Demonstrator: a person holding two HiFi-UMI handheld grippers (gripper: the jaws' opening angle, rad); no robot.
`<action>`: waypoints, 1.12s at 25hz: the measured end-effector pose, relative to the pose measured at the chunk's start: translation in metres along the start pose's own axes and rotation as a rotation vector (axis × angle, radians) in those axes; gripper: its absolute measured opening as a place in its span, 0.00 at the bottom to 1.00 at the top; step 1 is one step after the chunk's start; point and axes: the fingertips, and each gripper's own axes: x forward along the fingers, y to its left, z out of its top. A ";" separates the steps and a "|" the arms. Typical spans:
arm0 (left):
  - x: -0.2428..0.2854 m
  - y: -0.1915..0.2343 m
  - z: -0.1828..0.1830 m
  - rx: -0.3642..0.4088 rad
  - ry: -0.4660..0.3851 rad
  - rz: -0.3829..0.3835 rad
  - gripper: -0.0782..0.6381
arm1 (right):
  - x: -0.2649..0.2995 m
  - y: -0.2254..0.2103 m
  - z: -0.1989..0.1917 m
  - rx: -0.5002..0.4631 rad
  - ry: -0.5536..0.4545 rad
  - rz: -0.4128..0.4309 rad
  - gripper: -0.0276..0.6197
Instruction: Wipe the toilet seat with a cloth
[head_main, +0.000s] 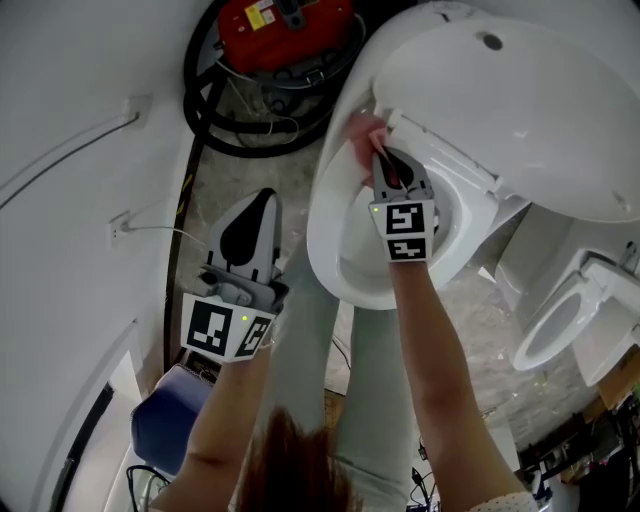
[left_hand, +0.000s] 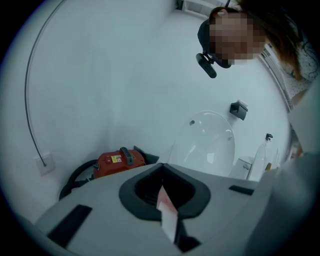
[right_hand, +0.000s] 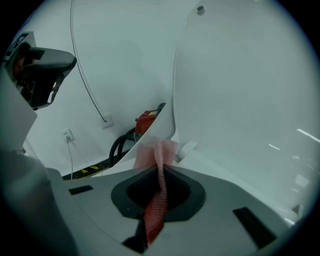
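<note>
The white toilet has its lid (head_main: 520, 90) raised, with the seat rim (head_main: 325, 235) below it. My right gripper (head_main: 384, 165) reaches over the bowl and is shut on a pink mesh cloth (head_main: 362, 138), which is pressed at the back left of the seat near the hinge. In the right gripper view the cloth (right_hand: 159, 157) runs out between the jaws of the right gripper (right_hand: 159, 172) and bunches against the seat edge under the lid (right_hand: 240, 100). My left gripper (head_main: 262, 200) hangs shut over the floor left of the toilet. The left gripper (left_hand: 162, 175) holds nothing I can make out.
A red vacuum (head_main: 285, 25) with a coiled black hose (head_main: 200, 110) lies behind the toilet by the wall. A second white toilet (head_main: 560, 320) stands at the right. The curved white wall carries a socket (head_main: 120, 228) and a cable. A blue object (head_main: 165, 420) sits at lower left.
</note>
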 end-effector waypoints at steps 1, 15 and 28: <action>0.000 -0.001 0.000 -0.001 0.001 -0.003 0.11 | 0.000 0.000 0.000 0.008 -0.003 0.005 0.09; 0.003 -0.018 0.000 0.013 0.001 -0.036 0.11 | -0.018 -0.040 -0.012 0.080 -0.012 -0.066 0.08; 0.003 -0.037 0.000 0.025 -0.004 -0.057 0.11 | -0.046 -0.080 -0.034 0.145 0.001 -0.151 0.08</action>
